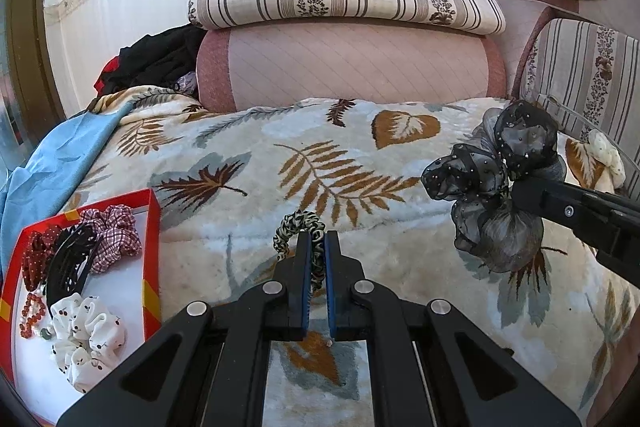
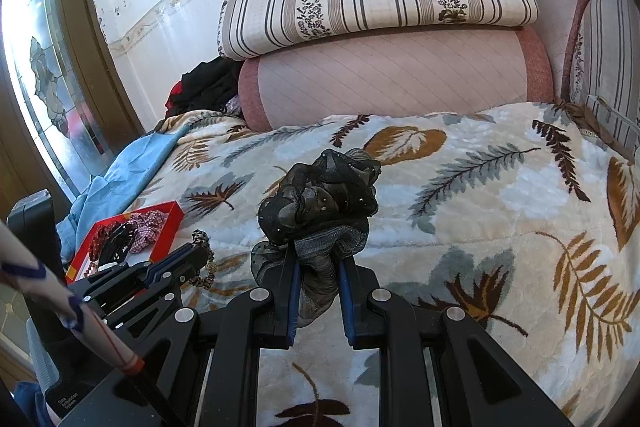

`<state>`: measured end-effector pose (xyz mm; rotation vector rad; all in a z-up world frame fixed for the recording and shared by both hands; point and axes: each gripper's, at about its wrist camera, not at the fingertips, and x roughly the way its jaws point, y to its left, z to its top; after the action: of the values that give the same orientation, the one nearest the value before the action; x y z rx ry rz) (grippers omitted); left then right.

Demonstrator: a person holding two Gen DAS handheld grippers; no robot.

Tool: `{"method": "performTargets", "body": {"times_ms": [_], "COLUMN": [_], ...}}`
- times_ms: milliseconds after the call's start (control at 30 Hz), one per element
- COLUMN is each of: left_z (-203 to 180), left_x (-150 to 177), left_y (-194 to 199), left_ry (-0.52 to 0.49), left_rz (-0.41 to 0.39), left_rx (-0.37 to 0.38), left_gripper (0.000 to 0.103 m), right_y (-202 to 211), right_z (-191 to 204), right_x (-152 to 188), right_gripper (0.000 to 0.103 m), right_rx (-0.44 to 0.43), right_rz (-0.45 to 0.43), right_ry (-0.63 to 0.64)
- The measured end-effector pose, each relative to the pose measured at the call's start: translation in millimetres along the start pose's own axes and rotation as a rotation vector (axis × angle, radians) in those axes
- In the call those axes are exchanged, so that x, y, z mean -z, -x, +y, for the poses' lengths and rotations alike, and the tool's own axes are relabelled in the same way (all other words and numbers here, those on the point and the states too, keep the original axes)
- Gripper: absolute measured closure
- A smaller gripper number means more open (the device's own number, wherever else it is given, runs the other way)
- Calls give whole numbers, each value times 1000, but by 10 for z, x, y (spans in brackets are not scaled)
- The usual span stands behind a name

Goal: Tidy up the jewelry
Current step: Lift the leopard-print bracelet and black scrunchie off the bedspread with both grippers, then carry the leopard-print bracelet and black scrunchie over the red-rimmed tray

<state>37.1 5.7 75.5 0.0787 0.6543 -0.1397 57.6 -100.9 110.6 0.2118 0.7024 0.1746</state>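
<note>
Scrunchies both clamped: leopard scrunchie [image 1: 305, 227] pinched in left hand-held gripper [image 1: 317, 241], black organza scrunchie [image 2: 320, 203] in right hand-held gripper [image 2: 317, 261]. Best carried leftward to red box [image 1: 152, 227], released above bare floor, clear of black claw clip [image 1: 70, 263].

Leopard scrunchie [image 1: 304, 227] pinched upright; black organza scrunchie [image 2: 320, 195] gripped.

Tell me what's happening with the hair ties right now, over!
Left gripper shut on patterned hair tie. Right gripper shut on black scrunchie. Both above the blanket. Red box at left, nothing blocking it.
</note>
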Motion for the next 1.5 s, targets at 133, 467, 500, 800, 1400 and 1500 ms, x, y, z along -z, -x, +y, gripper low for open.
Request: {"method": "performTargets", "body": {"times_ms": [133,467,500,800,1400,1500], "left_z": [4,221,274,862,2443,2551], "left_x": [4,-35,-27,124,623,686], "left_y": [26,454,546,1130,1242,1229], "left_ry": [3,59,71,151,311,328], "left_rz": [-9,-80,-92,-148,-71,-52], "left_rx": [-8,-24,-28,-92,-305,-317], "left_gripper": [97,97,97,97,97,97], "right_y": [-2,156,190,442,237,106], "right_z": [4,151,183,733,2137,2414], "right_x": [-1,117,143,422,616,652], "right_gripper": [84,84,84,84,84,83], "right_rx": [3,-7,-10,-87,-255,-265], "right_rz": [-3,-17,-20,-20,88,111], "right_ry": [2,-18,-21,5,129,171]}}
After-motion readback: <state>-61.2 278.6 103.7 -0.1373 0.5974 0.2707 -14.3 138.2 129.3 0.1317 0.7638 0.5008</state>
